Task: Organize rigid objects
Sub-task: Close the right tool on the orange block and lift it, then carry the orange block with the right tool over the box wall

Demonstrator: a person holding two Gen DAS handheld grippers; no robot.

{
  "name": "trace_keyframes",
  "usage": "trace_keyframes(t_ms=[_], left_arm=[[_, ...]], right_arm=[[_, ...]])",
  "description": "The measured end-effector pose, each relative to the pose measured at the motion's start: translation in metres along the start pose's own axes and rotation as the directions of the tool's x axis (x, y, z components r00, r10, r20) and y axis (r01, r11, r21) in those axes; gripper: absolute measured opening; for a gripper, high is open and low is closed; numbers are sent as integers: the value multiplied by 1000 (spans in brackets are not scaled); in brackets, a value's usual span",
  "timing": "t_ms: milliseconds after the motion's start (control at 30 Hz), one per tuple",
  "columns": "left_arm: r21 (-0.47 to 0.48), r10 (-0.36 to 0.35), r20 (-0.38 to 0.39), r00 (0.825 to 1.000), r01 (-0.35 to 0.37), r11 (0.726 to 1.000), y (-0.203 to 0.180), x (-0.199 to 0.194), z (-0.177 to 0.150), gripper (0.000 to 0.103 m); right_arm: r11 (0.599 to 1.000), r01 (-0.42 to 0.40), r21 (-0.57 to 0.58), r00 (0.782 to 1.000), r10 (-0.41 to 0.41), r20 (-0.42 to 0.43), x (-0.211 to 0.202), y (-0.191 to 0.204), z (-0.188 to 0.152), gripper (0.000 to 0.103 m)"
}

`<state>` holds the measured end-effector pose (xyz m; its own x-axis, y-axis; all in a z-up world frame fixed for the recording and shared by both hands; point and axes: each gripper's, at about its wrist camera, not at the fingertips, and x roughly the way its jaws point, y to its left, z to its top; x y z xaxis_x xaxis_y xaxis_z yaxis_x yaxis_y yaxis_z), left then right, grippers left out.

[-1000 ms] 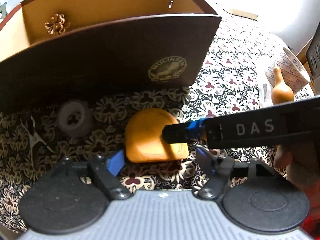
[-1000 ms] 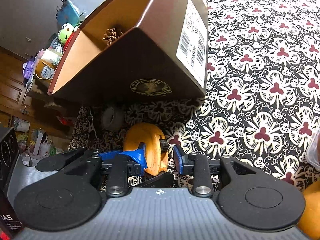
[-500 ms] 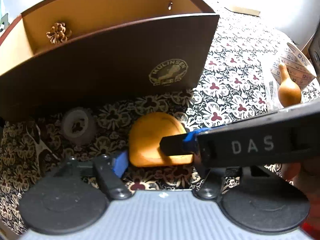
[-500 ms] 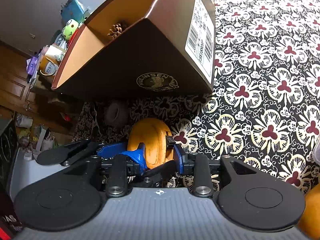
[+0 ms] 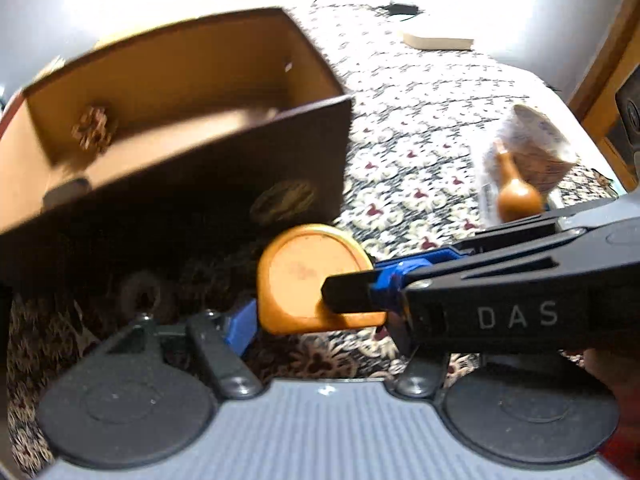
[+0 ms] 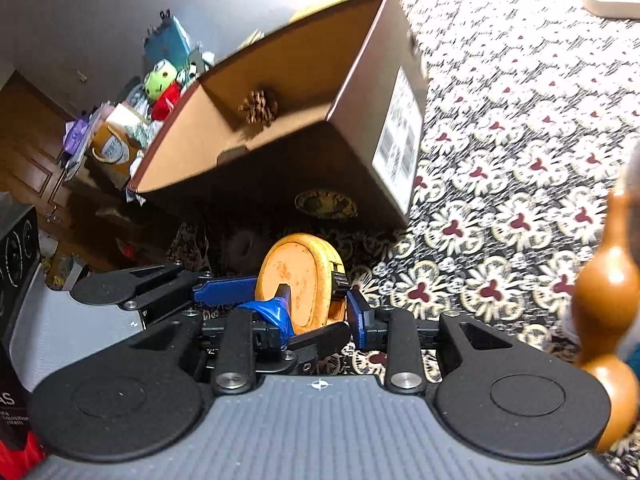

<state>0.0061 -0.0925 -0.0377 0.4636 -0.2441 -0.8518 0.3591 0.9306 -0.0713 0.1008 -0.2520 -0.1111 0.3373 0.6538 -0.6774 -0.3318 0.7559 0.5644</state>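
An orange tape measure [image 5: 304, 276] hangs just above the patterned cloth, in front of the open brown cardboard box [image 5: 208, 148]. My right gripper [image 6: 316, 314] is shut on the tape measure [image 6: 300, 276], one blue pad on each flat side. It reaches in from the right in the left wrist view, as the right gripper [image 5: 368, 280]. My left gripper [image 5: 320, 320] stands open; its left finger [image 5: 240, 320] lies beside the tape measure and its other finger is hidden behind the right gripper. A pine cone [image 6: 259, 106] lies inside the box [image 6: 360, 168].
A white tape roll [image 5: 140, 296] lies in the shadow before the box. A wooden gourd [image 5: 516, 196] and a plastic bag sit to the right on the floral cloth [image 6: 500, 216]. Cluttered shelves with toys [image 6: 160, 80] stand behind the box.
The right gripper has raised the tape measure off the cloth. Both cameras rose and pulled back, so more of the box's inside shows. The left view is motion-blurred.
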Motion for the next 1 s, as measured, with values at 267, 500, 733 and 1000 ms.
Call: trace_keyframes(t_ms=[267, 500, 733, 1000], left_arm=[[103, -74, 99, 992, 64, 993, -21, -33, 25, 63], [154, -78, 222, 972, 44, 987, -18, -64, 54, 63], [139, -25, 294, 956, -16, 990, 20, -74, 85, 63], [29, 19, 150, 989, -24, 999, 92, -33, 89, 63]], right_arm=[[999, 43, 3, 991, -43, 130, -43, 8, 6, 13], [998, 63, -32, 958, -52, 282, -62, 25, 32, 13], [995, 44, -94, 940, -9, 340, -42, 44, 72, 12], [994, -11, -111, 991, 26, 129, 40, 57, 111, 12]])
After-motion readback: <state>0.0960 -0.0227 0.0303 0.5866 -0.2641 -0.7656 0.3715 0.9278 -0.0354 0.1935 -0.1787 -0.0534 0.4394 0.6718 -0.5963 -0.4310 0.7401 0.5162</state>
